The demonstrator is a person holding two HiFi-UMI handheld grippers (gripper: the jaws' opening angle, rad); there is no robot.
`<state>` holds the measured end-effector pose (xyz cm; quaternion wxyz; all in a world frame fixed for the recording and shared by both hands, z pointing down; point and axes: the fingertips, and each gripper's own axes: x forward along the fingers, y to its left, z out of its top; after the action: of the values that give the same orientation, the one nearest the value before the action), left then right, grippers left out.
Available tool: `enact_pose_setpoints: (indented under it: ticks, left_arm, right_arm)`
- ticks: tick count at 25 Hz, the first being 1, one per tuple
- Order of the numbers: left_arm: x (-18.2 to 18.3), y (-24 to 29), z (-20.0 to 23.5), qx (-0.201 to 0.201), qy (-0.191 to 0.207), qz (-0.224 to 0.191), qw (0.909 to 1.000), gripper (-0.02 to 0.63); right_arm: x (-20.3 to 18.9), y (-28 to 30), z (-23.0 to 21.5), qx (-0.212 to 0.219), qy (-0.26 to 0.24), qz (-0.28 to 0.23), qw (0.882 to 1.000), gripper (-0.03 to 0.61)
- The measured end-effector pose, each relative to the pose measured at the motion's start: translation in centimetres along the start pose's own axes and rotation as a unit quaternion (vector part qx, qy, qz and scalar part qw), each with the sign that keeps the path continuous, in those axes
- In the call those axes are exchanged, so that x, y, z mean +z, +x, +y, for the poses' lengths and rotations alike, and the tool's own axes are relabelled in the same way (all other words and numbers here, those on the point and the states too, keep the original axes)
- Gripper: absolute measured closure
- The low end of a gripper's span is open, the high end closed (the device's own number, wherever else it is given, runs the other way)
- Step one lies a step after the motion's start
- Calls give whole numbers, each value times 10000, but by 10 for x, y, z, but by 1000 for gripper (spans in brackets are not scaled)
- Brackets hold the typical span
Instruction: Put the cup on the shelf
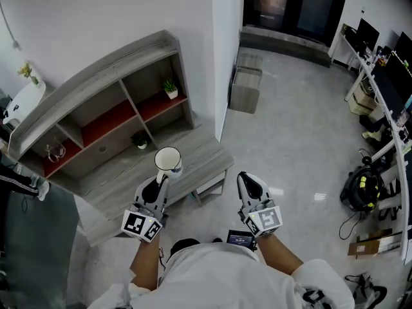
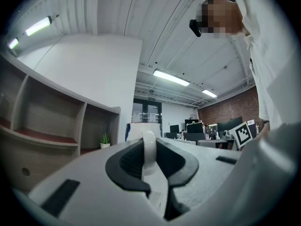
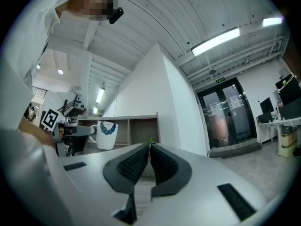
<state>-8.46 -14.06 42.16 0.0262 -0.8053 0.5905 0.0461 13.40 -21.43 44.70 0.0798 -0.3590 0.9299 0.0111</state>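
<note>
The left tongs [image 1: 160, 177] grip the white cup [image 1: 168, 160] by its handle [image 2: 148, 149]. The handle sits pinched between the two pads, so the cup stands upright with its mouth up and hangs clear beyond the tips. That hold probably suits setting it down flat on a board. The cup is in the air, not yet on the shelf [image 1: 96, 69], which stands to the far left with several bare compartments and a small plant [image 1: 170, 87] in one. From above, the cup shows against the low wooden surface [image 1: 205, 161] at the shelf's foot. The right tongs [image 1: 250, 185] are closed on nothing, level beside the left pair, seemingly just out of the way.
</note>
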Motion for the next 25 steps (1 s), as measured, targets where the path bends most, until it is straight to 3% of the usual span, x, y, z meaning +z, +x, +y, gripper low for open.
enact_pose_setpoints:
  ticks: [13, 25]
  left_arm:
    - [-19, 31, 17, 123, 21, 191, 9997, 555]
    - [-32, 110, 67, 159, -51, 111, 9998, 555]
  right_arm:
    - [-24, 28, -24, 152, 55, 115, 9998, 538]
    - [-35, 104, -64, 293, -266, 367, 9985, 538]
